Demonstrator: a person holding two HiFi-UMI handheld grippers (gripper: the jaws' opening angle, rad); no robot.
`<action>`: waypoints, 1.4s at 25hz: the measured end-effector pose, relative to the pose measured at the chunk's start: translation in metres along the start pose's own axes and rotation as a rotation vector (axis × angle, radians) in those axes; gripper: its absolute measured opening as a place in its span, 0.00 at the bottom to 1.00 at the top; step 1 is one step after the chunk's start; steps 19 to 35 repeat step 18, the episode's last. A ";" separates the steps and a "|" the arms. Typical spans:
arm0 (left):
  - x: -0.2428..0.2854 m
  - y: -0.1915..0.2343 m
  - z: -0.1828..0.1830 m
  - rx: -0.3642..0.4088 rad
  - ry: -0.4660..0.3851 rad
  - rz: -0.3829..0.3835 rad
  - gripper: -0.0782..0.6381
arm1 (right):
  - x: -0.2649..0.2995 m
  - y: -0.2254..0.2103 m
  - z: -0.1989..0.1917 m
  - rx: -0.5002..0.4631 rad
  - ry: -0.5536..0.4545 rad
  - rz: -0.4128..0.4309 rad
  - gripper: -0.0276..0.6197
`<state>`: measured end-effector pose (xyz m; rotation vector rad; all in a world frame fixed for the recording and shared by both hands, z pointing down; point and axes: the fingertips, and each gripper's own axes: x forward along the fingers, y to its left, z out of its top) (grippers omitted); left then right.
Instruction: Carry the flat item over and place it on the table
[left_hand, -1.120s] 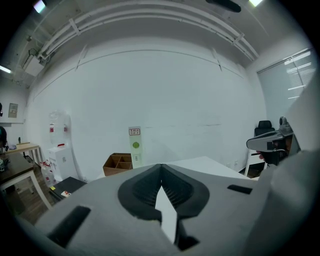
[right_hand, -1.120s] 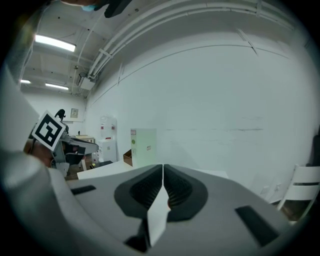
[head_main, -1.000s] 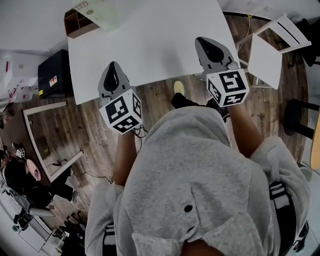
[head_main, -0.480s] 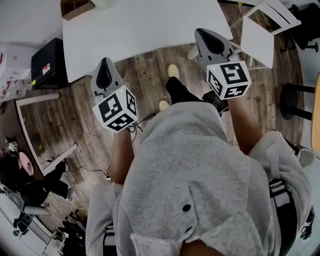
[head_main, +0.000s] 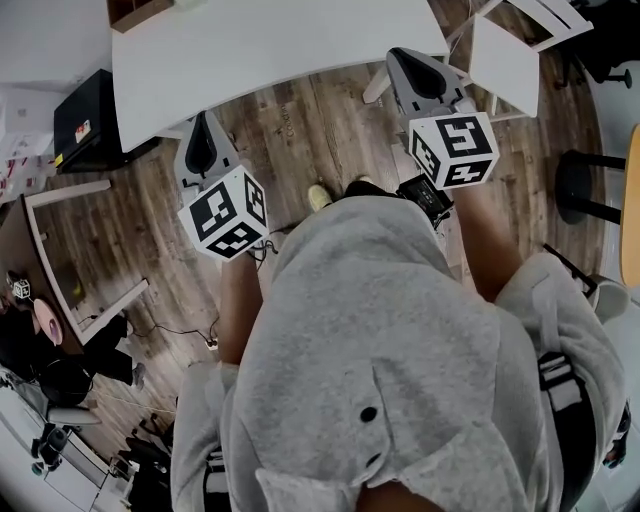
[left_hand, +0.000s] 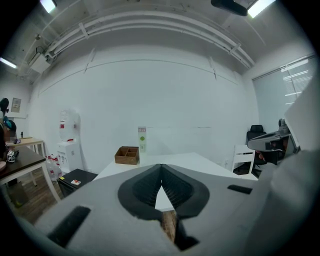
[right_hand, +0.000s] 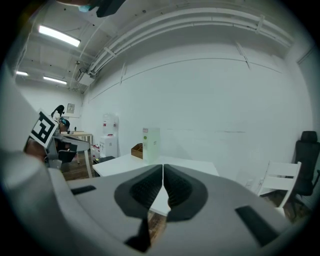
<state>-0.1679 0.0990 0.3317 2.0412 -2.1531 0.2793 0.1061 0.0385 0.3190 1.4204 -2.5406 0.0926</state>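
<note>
Head view: two closed tongs (head_main: 203, 125) (head_main: 402, 58); one table (head_main: 270, 50).

Wood-plank floor (head_main: 300, 130) fills the head view's middle. A white table (head_main: 270, 45) runs along the top, white chair (head_main: 505, 65) at upper right, black box (head_main: 85, 120) at upper left.

Right gripper (right_hand: 163, 170): grey moulded jaws with black ribbed pads (right_hand: 145, 192) meet tip to tip, with nothing between them. Beyond the tips lies a white rectangular table (right_hand: 121, 164). On its far part stands a tall pale carton with a green dot (right_hand: 151, 141), upright, and just left of it a brown wooden compartment tray (right_hand: 136, 150). A white water dispenser (right_hand: 109, 134) stands against the white wall at left. A white slatted chair (right_hand: 277, 184) is at right. Brown wood-plank floor (right_hand: 157, 227) shows below the pads.
</note>
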 end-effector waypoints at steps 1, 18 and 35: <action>-0.001 -0.002 0.002 0.003 -0.001 0.002 0.14 | -0.002 -0.001 0.000 0.003 0.000 0.002 0.09; -0.020 -0.027 0.006 0.037 -0.010 -0.007 0.14 | -0.036 -0.015 -0.009 0.002 0.009 -0.005 0.09; -0.020 -0.027 0.006 0.037 -0.010 -0.007 0.14 | -0.036 -0.015 -0.009 0.002 0.009 -0.005 0.09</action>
